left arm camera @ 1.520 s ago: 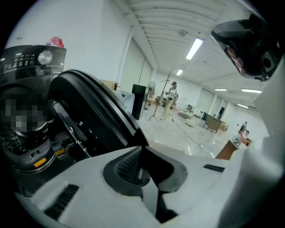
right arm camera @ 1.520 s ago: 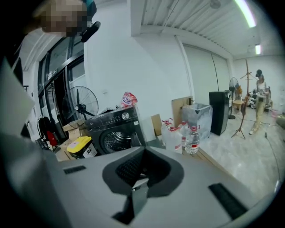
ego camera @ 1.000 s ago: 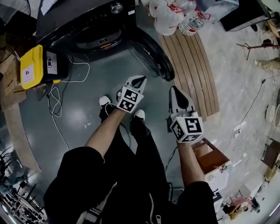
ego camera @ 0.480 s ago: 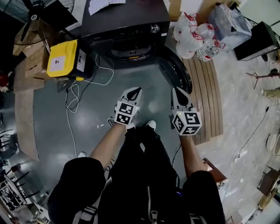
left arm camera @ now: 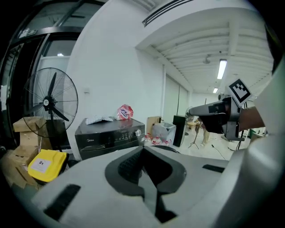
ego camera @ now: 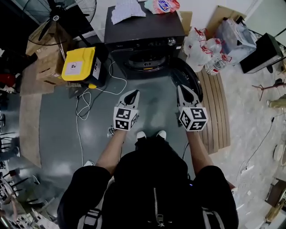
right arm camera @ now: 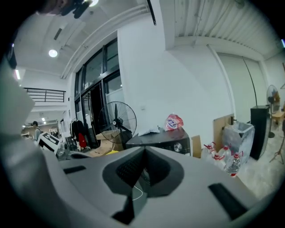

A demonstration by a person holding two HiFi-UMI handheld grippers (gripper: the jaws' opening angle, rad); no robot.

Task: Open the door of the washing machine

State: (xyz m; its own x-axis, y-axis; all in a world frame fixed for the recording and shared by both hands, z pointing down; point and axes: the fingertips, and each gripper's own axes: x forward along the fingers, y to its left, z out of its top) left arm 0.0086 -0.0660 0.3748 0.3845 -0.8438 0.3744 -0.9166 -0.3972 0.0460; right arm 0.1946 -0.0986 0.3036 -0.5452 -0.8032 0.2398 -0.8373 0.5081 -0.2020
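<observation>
The black washing machine (ego camera: pixel 143 33) stands at the top of the head view. Its round door (ego camera: pixel 190 82) hangs swung open to the right, and the drum opening (ego camera: pixel 145 62) is exposed. My left gripper (ego camera: pixel 133 94) and right gripper (ego camera: pixel 182 89) are held side by side in the air in front of it, well short of the machine, both pointing toward it. Each has its jaws shut with nothing between them. The left gripper view shows its joined tips (left arm camera: pixel 143 149) below the machine (left arm camera: pixel 109 136), with the right gripper (left arm camera: pixel 213 118) off to the right. The right gripper view shows its tips (right arm camera: pixel 144 150) before the machine (right arm camera: pixel 164 140).
A yellow case (ego camera: pixel 80 65) sits left of the machine, with a white cable (ego camera: pixel 85 107) trailing over the floor. A standing fan (ego camera: pixel 67 13) and cardboard boxes (ego camera: pixel 42 58) are farther left. Water bottles (ego camera: pixel 203 44) and wooden slats (ego camera: pixel 216 112) lie to the right.
Both grippers have risen and drawn back from the machine, still shut. The head view has pulled back, so the whole machine and its top now show.
</observation>
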